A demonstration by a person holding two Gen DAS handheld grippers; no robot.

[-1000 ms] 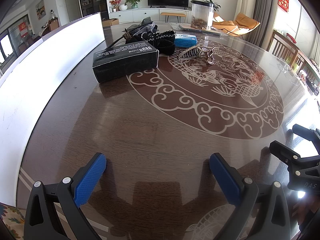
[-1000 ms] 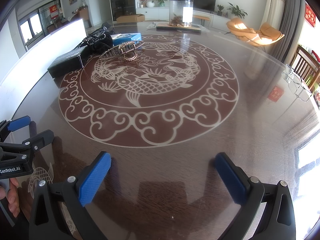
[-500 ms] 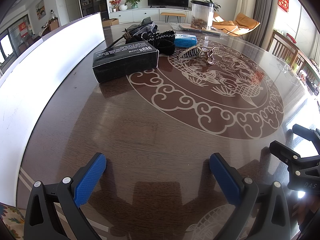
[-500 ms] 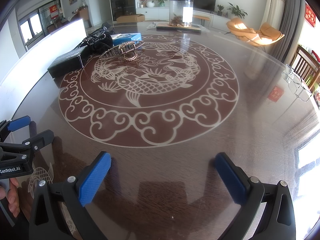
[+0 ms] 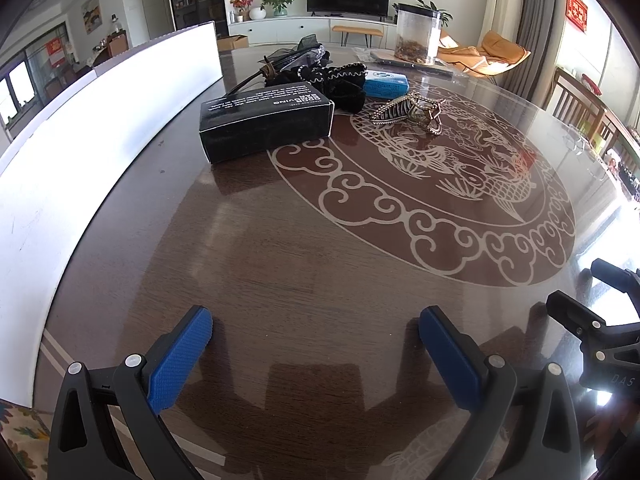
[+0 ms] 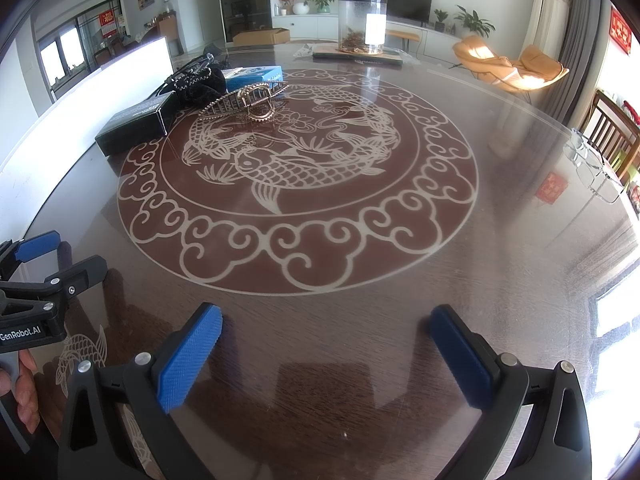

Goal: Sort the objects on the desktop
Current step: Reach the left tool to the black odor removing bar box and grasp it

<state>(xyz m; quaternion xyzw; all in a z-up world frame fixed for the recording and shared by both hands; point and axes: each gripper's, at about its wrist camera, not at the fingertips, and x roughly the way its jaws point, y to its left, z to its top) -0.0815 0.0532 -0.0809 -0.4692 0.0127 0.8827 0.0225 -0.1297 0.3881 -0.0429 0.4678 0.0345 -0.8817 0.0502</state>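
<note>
White board (image 5: 100, 120) runs along the table's (image 5: 280, 260) left edge; next to it lies the black box (image 5: 266, 124), with the black pouch (image 5: 340, 80) touching its far end, the blue box (image 5: 386, 82) just behind the pouch, and the gold hair claw (image 5: 408, 114) on the fish inlay to the right. Left gripper (image 5: 316, 350): blue pads spread wide, holding nothing, low over bare table well short of the objects. Right gripper (image 6: 326, 348): likewise spread and empty, beside the left one; glasses (image 6: 592, 168) sit at the far right rim.
</note>
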